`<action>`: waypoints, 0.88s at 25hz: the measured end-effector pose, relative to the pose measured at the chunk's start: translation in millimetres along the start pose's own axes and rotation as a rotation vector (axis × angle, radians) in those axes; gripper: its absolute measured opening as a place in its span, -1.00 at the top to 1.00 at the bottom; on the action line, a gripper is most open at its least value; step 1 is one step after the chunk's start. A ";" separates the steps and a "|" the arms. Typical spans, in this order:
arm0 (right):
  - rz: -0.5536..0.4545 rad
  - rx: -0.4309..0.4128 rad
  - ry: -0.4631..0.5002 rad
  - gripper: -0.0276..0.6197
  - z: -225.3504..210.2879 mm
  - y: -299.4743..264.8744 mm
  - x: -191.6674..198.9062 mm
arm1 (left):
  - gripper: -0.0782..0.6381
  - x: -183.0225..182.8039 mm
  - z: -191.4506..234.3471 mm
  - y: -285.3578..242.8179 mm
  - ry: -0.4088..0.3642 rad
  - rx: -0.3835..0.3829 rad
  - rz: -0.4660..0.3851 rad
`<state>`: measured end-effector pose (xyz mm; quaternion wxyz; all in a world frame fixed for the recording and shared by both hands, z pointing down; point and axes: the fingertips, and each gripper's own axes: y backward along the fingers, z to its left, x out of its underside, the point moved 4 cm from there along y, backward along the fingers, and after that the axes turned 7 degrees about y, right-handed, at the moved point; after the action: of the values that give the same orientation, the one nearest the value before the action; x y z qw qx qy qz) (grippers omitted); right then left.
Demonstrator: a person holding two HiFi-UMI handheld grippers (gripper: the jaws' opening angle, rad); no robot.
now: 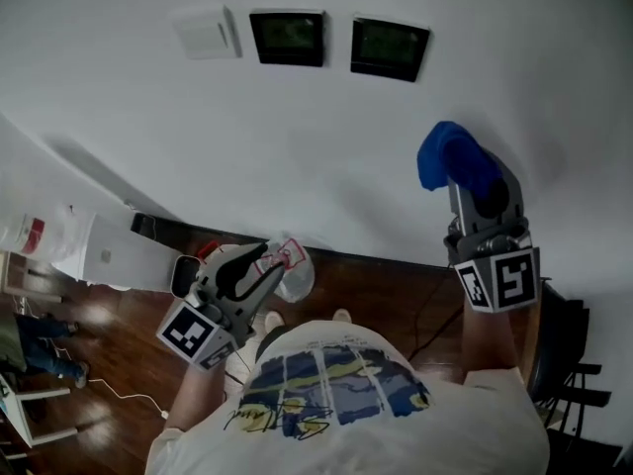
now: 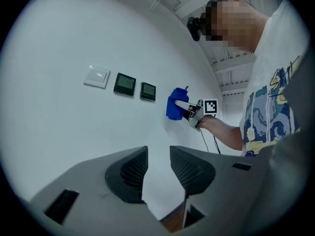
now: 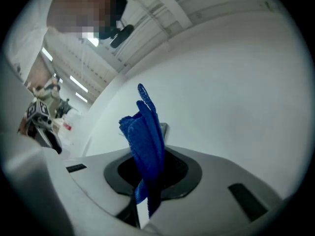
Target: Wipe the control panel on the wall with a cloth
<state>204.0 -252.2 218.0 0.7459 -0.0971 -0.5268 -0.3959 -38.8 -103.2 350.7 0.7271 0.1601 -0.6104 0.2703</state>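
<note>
Cloth (image 3: 145, 141) bunched, pinched, lower end hidden

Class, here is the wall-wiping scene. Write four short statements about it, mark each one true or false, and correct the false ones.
1. The right gripper is shut on a blue cloth. True.
2. The left gripper grips a second cloth. False: its jaws are apart with nothing between them.
3. The blue cloth covers one of the dark panels. False: it is held lower and to the right, clear of both.
4. A white switch plate is on the wall to the left of the two dark panels. True.
</note>
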 end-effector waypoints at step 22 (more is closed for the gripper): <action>0.422 0.110 1.166 0.64 74.2 -133.2 -13.9 | 0.46 9.4 70.8 38.1 -0.054 0.292 0.074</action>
<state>57.2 -292.6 201.4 0.9769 0.0714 -0.0218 -0.2003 -116.9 -110.6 370.5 0.6691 0.2488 -0.5893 0.3784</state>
